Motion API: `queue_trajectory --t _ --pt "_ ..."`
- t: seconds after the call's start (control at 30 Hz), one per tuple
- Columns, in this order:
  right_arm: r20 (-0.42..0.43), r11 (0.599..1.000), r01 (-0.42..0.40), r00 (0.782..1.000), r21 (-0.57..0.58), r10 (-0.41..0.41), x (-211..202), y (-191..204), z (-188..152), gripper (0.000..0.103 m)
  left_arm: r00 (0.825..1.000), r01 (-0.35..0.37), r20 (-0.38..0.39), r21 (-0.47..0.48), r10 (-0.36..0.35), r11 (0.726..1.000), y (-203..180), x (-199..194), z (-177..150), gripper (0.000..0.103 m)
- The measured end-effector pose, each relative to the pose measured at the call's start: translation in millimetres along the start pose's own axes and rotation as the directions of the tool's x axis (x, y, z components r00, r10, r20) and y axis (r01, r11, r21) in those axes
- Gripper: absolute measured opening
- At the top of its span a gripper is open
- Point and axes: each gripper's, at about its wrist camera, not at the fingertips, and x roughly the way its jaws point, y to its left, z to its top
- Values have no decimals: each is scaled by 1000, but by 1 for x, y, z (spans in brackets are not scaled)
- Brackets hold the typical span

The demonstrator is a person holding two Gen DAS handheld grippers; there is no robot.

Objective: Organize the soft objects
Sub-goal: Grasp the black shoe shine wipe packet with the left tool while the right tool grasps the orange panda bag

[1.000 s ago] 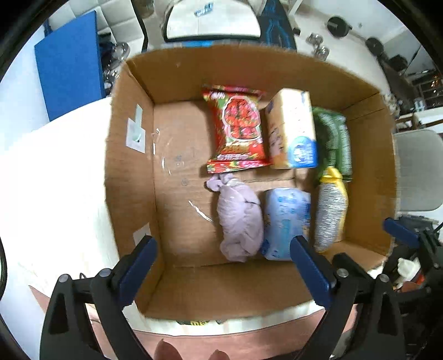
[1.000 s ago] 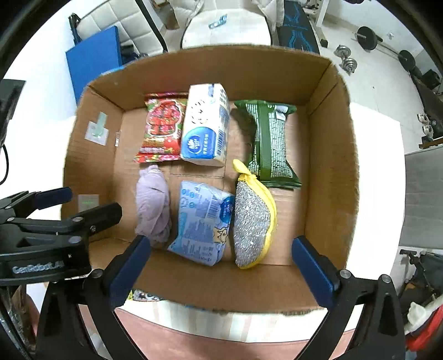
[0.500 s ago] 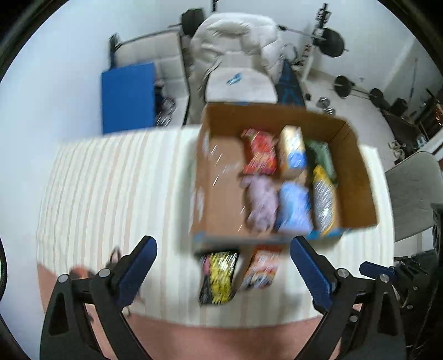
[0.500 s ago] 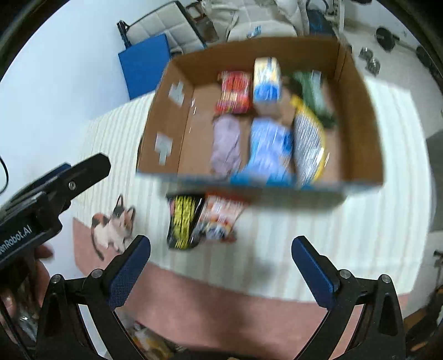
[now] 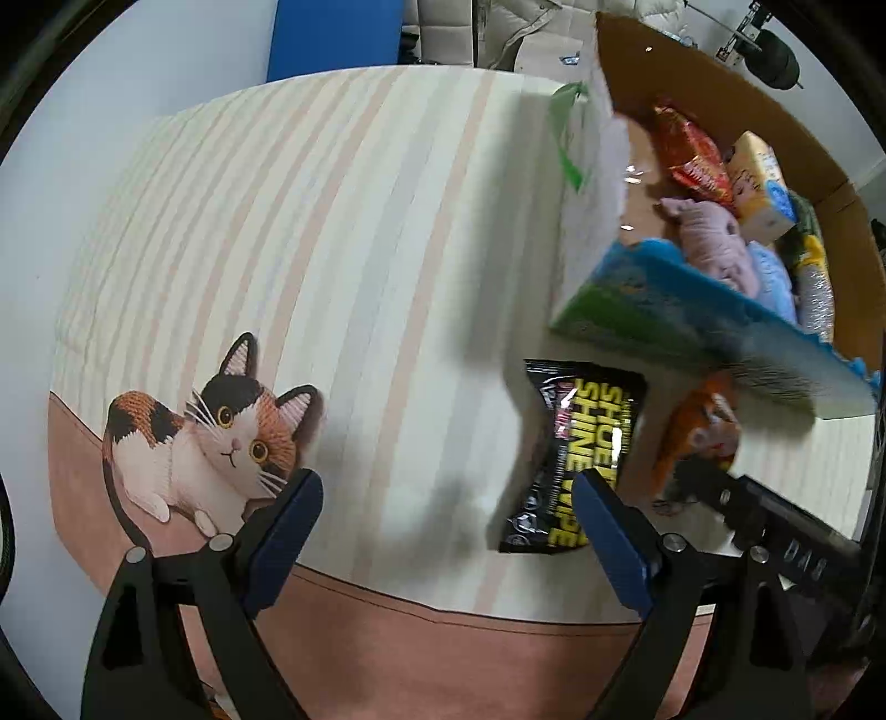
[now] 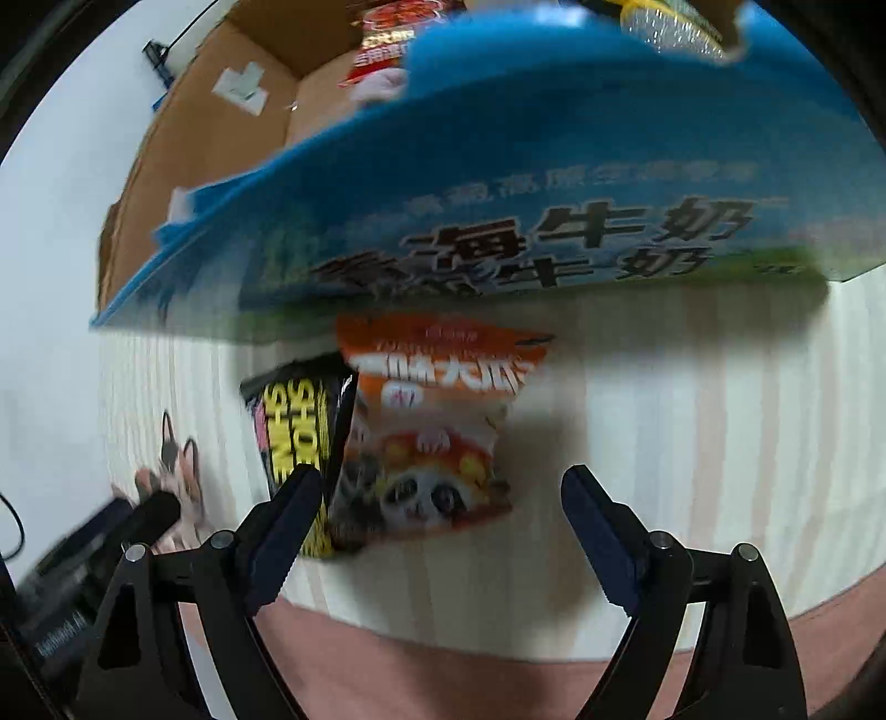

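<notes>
Your striped tablecloth [image 5: 343, 232] fills both views, its printed calico cat [image 5: 210, 437] lying near your left tongs. The cardboard box [image 6: 554, 183] comes next: its blue printed wall looms over your right camera, motion-blurred, hiding nearly everything inside; only a red packet [image 6: 387, 39] peeks over the rim there. From your left camera you see in at an angle: red snack bag [image 5: 692, 155], yellow tissue pack [image 5: 758, 188], pink cloth [image 5: 714, 238], the rest too crowded to make out. Two packs lie flat on the cloth just in front of the box, touching side by side. The orange panda snack bag [image 6: 432, 432] runs lengthwise from the box toward you, top edge at the box. The black-and-yellow wipes pack [image 5: 576, 459] lies parallel. Your left gripper [image 5: 448, 531] hangs spread wide, empty; your right gripper [image 6: 443, 526] is wide too, empty, low over the orange bag.
</notes>
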Motion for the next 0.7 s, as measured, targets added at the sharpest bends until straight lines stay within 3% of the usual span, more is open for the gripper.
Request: queue_trajectory --t 0.13,0.23,0.37,0.5,0.7 --pt "-4 1000 19 1000 -6 -19 15 5 4 66 1000 -3 -7 16 3 1000 -1 8 4 92" --pt "8 997 53 999 -62 -52 15 13 2 58 1000 6 -13 30 -6 1000 -5 11 5 92" --pt "-8 988 111 994 -109 -113 5 10 -10 58 999 31 -42 62 -28 998 -16 22 6 92" --pt "-52 980 167 984 -110 -173 -6 -19 -28 58 991 75 -117 104 -63 992 -36 44 5 92" --pt "-112 982 171 977 -82 -179 -10 -49 -40 59 978 63 -206 162 -29 985 -68 87 7 92"
